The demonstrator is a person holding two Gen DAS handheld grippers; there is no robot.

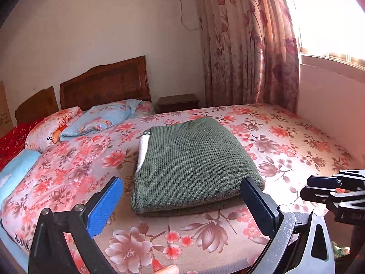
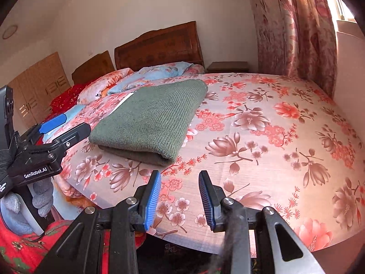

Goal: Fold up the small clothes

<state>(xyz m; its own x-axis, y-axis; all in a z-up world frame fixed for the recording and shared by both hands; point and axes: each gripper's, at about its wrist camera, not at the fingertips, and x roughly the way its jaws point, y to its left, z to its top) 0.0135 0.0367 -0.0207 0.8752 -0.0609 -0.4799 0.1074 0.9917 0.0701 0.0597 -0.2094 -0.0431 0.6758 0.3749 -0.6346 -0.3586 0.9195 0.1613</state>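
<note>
A green knitted sweater [image 1: 194, 159] lies folded into a neat rectangle on the floral bedsheet [image 1: 285, 141], with a strip of white lining showing at its left edge. My left gripper [image 1: 182, 203] is open and empty, its fingers held just in front of the sweater's near edge. My right gripper [image 2: 180, 196] is open and empty, hovering over the sheet to the right of the sweater [image 2: 150, 116]. The left gripper [image 2: 63, 125] also shows at the left of the right wrist view, and the right gripper [image 1: 319, 187] at the right edge of the left wrist view.
Pillows and a blue quilt [image 1: 102, 118] lie at the head of the bed by the wooden headboard [image 1: 105, 84]. A nightstand [image 1: 178, 102] and floral curtain [image 1: 246, 45] stand behind. A low wall [image 1: 330, 96] borders the bed's right side. Red fabric and grey cloth [image 2: 27, 205] lie below the bed's front-left corner.
</note>
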